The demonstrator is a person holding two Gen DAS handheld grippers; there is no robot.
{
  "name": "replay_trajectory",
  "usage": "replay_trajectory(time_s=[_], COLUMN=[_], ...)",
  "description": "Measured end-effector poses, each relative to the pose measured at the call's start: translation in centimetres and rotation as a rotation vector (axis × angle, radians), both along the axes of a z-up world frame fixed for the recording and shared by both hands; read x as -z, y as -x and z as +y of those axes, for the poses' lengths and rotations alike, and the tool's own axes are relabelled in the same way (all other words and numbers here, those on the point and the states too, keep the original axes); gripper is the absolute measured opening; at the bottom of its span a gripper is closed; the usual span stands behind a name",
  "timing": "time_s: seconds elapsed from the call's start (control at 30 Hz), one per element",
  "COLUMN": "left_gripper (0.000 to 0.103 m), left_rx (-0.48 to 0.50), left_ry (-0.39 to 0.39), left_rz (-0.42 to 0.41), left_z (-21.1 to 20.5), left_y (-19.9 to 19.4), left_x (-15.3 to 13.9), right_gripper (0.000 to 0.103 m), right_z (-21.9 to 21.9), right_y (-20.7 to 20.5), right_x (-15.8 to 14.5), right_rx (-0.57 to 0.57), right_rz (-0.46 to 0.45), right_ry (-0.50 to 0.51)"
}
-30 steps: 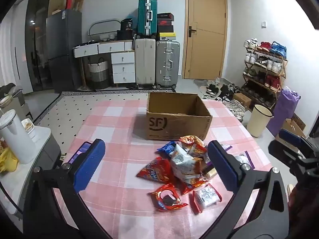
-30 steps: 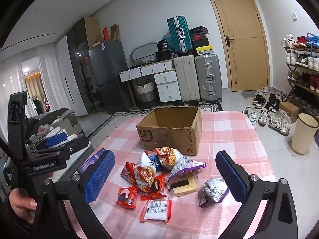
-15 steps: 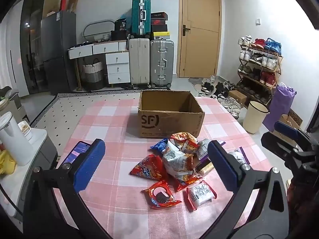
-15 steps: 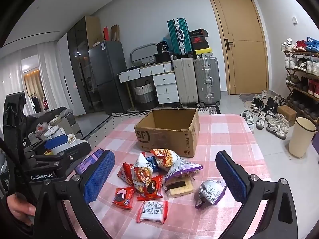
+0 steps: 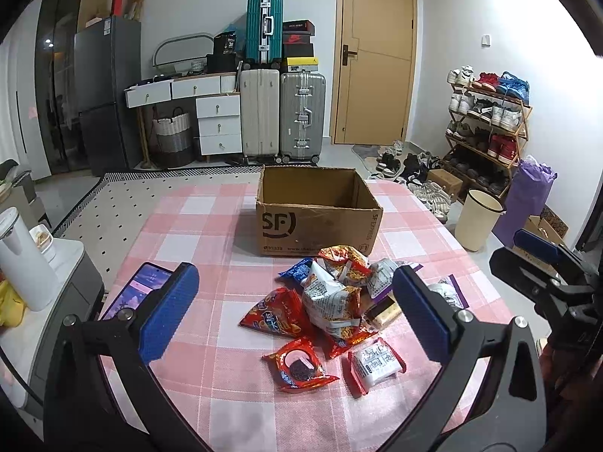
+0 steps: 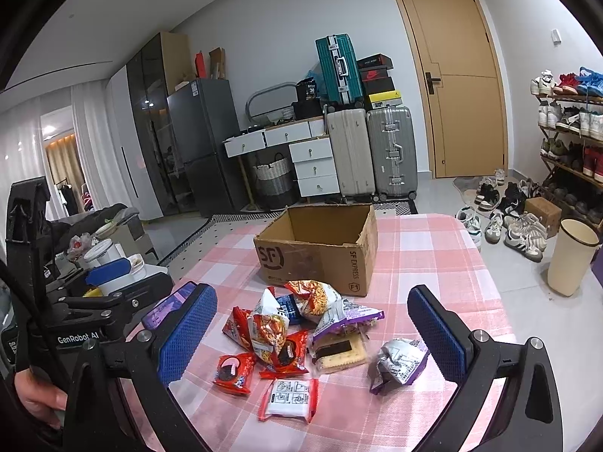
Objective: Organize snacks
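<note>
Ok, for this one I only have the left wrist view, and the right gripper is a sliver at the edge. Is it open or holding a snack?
Observer: Open. The right wrist view shows the right gripper with its jaws spread wide and nothing between them.
Operator: What is half hidden behind the left gripper, right of the snack pile?
Observer: A crumpled silver and purple packet. It lies on the tablecloth, apart from the pile.
Operator: How is the left gripper held?
Observer: A hand grips its handle at the lower left edge.
</note>
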State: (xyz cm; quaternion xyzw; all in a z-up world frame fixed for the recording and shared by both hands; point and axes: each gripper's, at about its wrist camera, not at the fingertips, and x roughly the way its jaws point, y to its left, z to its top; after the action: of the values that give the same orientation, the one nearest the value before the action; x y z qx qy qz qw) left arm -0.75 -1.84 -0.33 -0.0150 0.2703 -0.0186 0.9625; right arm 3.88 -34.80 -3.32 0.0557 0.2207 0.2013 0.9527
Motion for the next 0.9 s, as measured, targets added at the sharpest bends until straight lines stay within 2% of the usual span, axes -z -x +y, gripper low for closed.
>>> replay_trajectory(time_s=[0.9], left_gripper=[0.102], left_rx=[0.004], left_ry=[0.005], left_rz=[-0.001], left_z=[-0.46], left_y=[0.17], left_x=[0.25], right_gripper=[0.103], right_z=[0.18], right_y=[0.27], right_x=[0.00], right_rx=[-0.002], right_rz=[-0.010], right_ry=[0.000])
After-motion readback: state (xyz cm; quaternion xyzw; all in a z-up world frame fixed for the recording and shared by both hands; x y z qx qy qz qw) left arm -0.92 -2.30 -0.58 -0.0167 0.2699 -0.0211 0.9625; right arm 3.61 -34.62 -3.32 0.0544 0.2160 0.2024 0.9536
